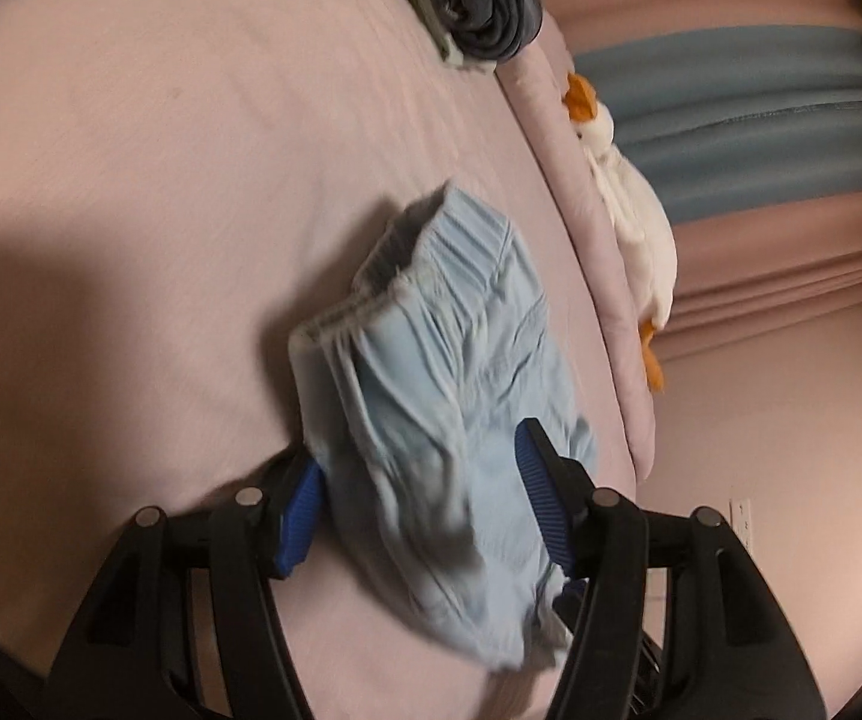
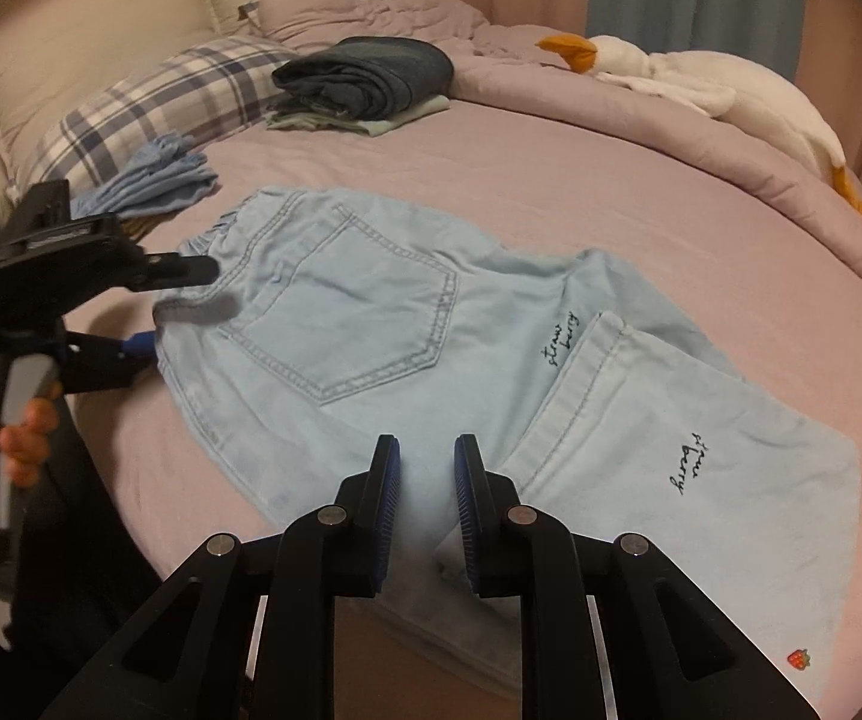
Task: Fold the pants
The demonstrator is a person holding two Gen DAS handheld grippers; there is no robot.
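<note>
Light blue denim pants (image 2: 341, 330) lie back side up on the pink bed sheet (image 2: 611, 192), with one leg folded back so its hem (image 2: 605, 348) lies across the seat. My left gripper (image 1: 419, 480) is open, and its blue pads stand on either side of the gathered waistband end of the pants (image 1: 431, 360) without pressing it. From the right wrist view, the left gripper (image 2: 170, 312) is at the waistband on the left, held by a person's hand (image 2: 17, 426). My right gripper (image 2: 428, 468) is nearly closed, and pale fabric near the crotch fills its narrow gap.
A stack of folded dark jeans and other clothes (image 2: 365, 78) sits at the back of the bed. A folded blue garment (image 2: 149, 180) and a plaid pillow (image 2: 155, 102) lie at the left. A white goose plush (image 2: 701, 84) rests on the quilt at the right edge.
</note>
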